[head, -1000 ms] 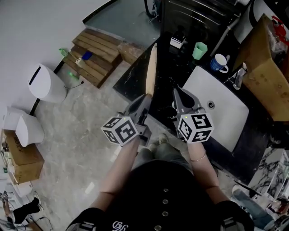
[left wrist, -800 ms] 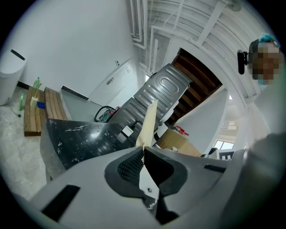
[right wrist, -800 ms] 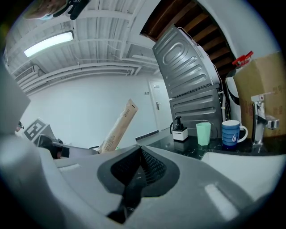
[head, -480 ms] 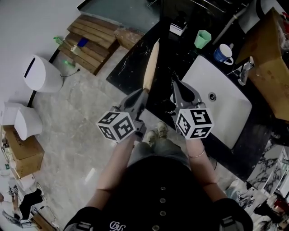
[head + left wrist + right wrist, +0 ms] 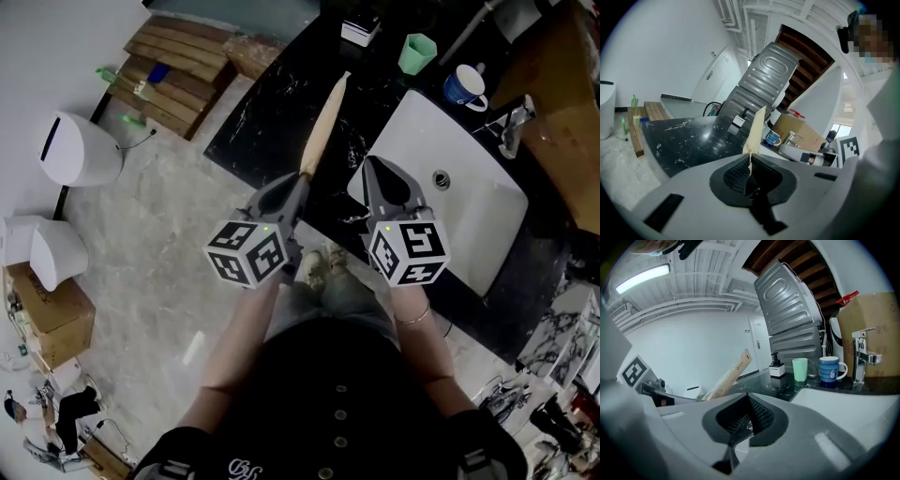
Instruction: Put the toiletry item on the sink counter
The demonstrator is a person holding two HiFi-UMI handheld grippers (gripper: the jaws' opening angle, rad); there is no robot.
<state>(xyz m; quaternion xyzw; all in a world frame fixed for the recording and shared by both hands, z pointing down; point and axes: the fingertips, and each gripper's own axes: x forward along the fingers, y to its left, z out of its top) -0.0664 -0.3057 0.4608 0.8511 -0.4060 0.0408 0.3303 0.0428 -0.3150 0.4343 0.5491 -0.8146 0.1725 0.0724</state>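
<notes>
Long tan flat toiletry packet point(image 5: 323, 129), upper centre of the head view: clamped by its lower end in the left claw point(image 5: 301, 181). It slants up and away above the black white-veined stone table point(image 5: 267, 112), its far end raised in the air. In the left gripper view the jaws press together on the packet's thin lower edge, at mid-frame.

Right claw point(image 5: 375, 169), just right of the left one: clenched, jaws together with nothing between them. It points over the table's front edge beside the white rectangular sink basin point(image 5: 469, 225) at centre right.

Along the top of the head view stand a white-and-black pump dispenser point(image 5: 359, 30), a green plastic cup point(image 5: 416, 52) and a blue striped mug point(image 5: 464, 87). A chrome tap point(image 5: 514, 131) stands at the basin's upper right.
</notes>
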